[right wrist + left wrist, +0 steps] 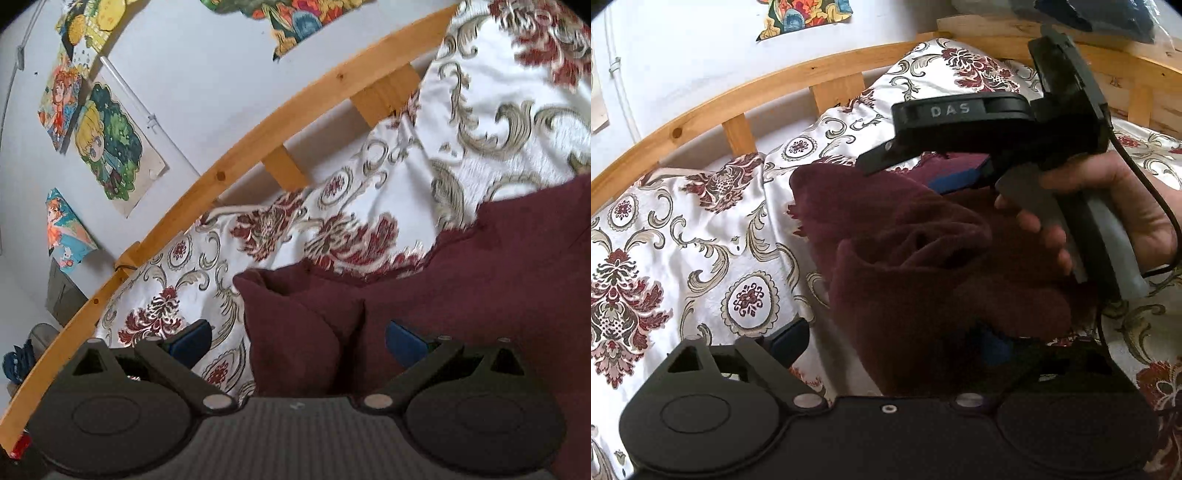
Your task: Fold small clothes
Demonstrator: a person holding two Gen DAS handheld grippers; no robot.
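Note:
A dark maroon garment (923,258) lies bunched on the patterned bedspread (683,229). My left gripper (886,343) is open, its blue pads wide apart with a maroon fold lying between them. My right gripper (923,162), held in a hand, hovers over the garment's far edge in the left wrist view. In the right wrist view the right gripper (295,339) is open, with a folded maroon corner (295,332) lying between its blue pads; the rest of the garment (498,277) spreads to the right.
A curved wooden bed rail (738,96) runs behind the bedspread, also in the right wrist view (258,136). A white wall with colourful posters (110,147) stands behind it. A black cable (1156,206) hangs from the right gripper.

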